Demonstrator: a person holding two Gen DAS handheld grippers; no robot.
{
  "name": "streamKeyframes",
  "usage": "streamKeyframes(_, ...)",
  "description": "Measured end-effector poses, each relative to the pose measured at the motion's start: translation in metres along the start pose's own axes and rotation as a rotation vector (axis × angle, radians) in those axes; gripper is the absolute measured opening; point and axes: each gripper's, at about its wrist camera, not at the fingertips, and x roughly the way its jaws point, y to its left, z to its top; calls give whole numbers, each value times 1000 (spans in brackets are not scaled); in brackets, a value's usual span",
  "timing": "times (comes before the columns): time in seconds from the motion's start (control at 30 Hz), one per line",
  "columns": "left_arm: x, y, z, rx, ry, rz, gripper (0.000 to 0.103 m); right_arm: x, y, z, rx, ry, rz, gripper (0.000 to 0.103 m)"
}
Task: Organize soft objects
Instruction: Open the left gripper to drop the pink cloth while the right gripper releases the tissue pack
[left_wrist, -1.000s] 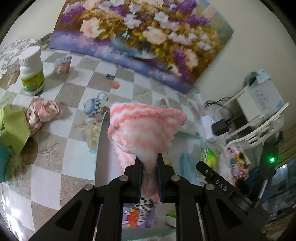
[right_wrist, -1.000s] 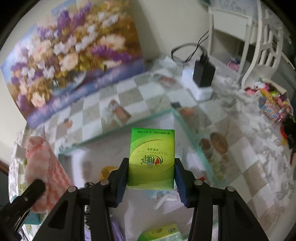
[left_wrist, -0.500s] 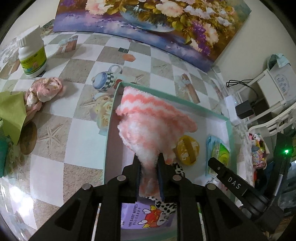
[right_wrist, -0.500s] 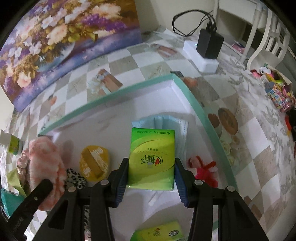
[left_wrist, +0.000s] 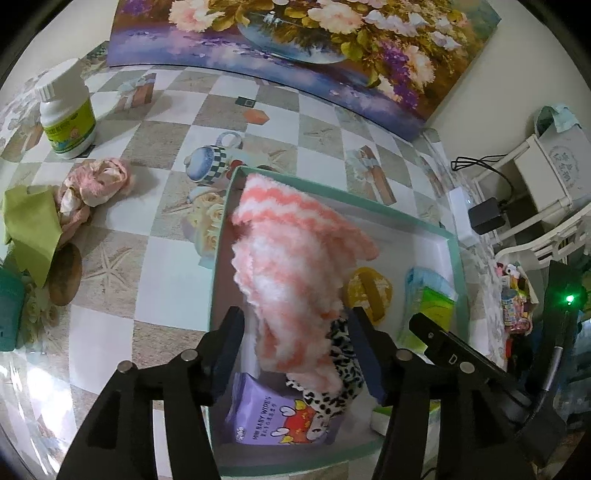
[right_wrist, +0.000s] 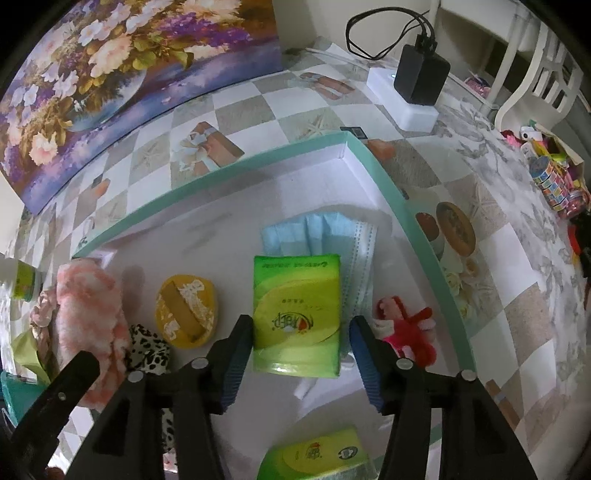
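A shallow white box with a teal rim (left_wrist: 453, 254) (right_wrist: 236, 170) holds the soft things. My left gripper (left_wrist: 295, 343) is open, its jaws wide on either side of a fluffy pink-and-white striped cloth (left_wrist: 295, 273) that lies in the box's left part over a leopard-print piece (left_wrist: 340, 373). My right gripper (right_wrist: 301, 349) is open around a green tissue pack (right_wrist: 297, 314), which lies on a blue face mask (right_wrist: 321, 232). The pink cloth also shows in the right wrist view (right_wrist: 88, 314).
In the box: a yellow round pad (right_wrist: 184, 310), a red plush figure (right_wrist: 406, 332), a purple baby-wipes pack (left_wrist: 277, 417), another green pack (right_wrist: 317, 458). On the table left of it: a crumpled pink cloth (left_wrist: 92, 184), a green cloth (left_wrist: 29, 232), a white bottle (left_wrist: 66, 110). A flower painting (left_wrist: 295, 48) leans behind.
Both grippers came down into the box and opened. The left let go of the pink striped cloth and the right let go of the green tissue pack, which now lies on the mask.
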Motion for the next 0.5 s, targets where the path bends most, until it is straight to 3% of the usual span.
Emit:
streamKeyframes(0.2,-14,-9,3,21,-30,-37,73,-19,7,3,-34,-38,-5,62)
streamKeyframes(0.5,-46,-22,6,57,-95,-73,73,-58,-1,10,-3,-127,-5,62)
